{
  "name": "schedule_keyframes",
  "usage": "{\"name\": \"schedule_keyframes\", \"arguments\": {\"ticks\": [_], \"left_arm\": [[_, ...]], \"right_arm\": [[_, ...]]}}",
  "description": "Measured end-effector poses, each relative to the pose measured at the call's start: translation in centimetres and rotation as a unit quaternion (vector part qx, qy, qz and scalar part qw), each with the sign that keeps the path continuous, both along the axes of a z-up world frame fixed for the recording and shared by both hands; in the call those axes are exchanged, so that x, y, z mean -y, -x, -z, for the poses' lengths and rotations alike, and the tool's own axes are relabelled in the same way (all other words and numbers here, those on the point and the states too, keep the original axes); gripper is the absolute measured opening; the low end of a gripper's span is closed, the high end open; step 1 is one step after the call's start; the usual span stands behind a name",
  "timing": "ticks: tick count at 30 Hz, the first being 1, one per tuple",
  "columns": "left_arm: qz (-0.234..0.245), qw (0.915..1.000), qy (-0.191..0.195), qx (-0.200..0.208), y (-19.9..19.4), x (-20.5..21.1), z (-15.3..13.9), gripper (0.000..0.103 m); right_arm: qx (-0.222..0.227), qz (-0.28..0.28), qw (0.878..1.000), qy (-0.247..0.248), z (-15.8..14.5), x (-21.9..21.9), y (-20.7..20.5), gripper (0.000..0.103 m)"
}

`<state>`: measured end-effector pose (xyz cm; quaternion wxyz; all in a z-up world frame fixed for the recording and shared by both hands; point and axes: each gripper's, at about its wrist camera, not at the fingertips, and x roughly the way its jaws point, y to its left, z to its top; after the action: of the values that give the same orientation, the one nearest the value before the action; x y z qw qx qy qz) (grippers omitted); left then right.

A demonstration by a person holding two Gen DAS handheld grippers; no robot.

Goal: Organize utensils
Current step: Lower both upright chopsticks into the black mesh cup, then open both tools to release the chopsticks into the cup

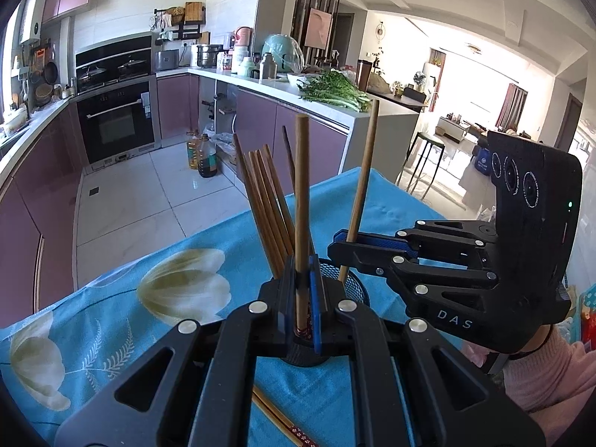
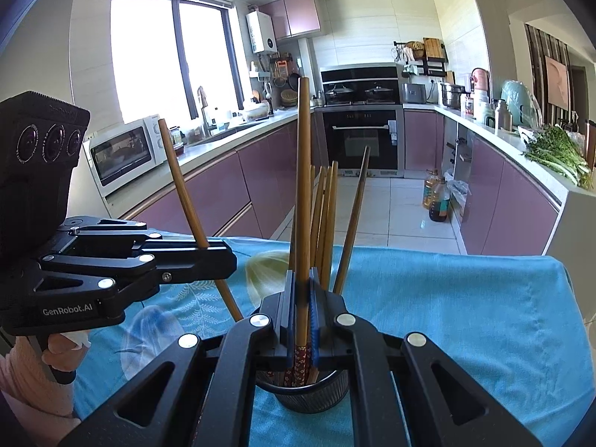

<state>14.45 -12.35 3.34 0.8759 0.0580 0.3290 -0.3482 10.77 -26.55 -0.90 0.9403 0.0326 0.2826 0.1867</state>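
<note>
Both grippers clamp one wooden chopstick apiece, held upright above a black mesh holder [image 2: 311, 391] on the blue floral tablecloth [image 1: 149, 320], seemingly so each can drop tip-first into the cup. The left gripper [image 1: 303, 298] pinches its chopstick [image 1: 301, 201] at twelve o'clock over the holder; the right gripper [image 1: 344, 247], at two o'clock, grips another chopstick [image 1: 363, 171] near the rim. Several chopsticks [image 2: 324, 216] already stand inside, while two loose chopsticks [image 1: 283, 421] wait at six o'clock.

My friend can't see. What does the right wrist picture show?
The right tool clamps a brown wooden chopstick upright over a black mesh cup holding more chopsticks. The left tool grips another beside it, above a blue flowered tablecloth.
</note>
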Motion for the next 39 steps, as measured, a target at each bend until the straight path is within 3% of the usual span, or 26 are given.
{"name": "schedule_keyframes", "arguments": {"ticks": [14,22,29,31,39], "left_arm": [[-0.021,0.9988,-0.009,-0.043,-3.6,1.2,2.5,0.008],[-0.032,0.9982,-0.004,-0.051,-3.8,1.1,3.8,0.013],[-0.053,0.998,0.011,-0.032,-2.3,-0.3,3.8,0.02],[-0.058,0.9979,0.016,-0.024,-1.7,-0.9,3.6,0.027],[-0.096,0.9944,0.035,0.024,1.6,-4.3,2.9,0.039]], "right_arm": [[-0.024,0.011,1.0,-0.002,1.3,0.0,-1.7,0.007],[-0.028,0.016,0.999,-0.001,1.5,0.2,-2.0,0.008],[-0.026,0.018,0.999,-0.006,1.6,0.2,-1.6,0.017],[-0.023,0.014,1.0,-0.009,1.6,0.2,-1.0,0.02],[-0.001,-0.029,0.999,-0.018,0.6,-0.4,2.4,0.029]]}}
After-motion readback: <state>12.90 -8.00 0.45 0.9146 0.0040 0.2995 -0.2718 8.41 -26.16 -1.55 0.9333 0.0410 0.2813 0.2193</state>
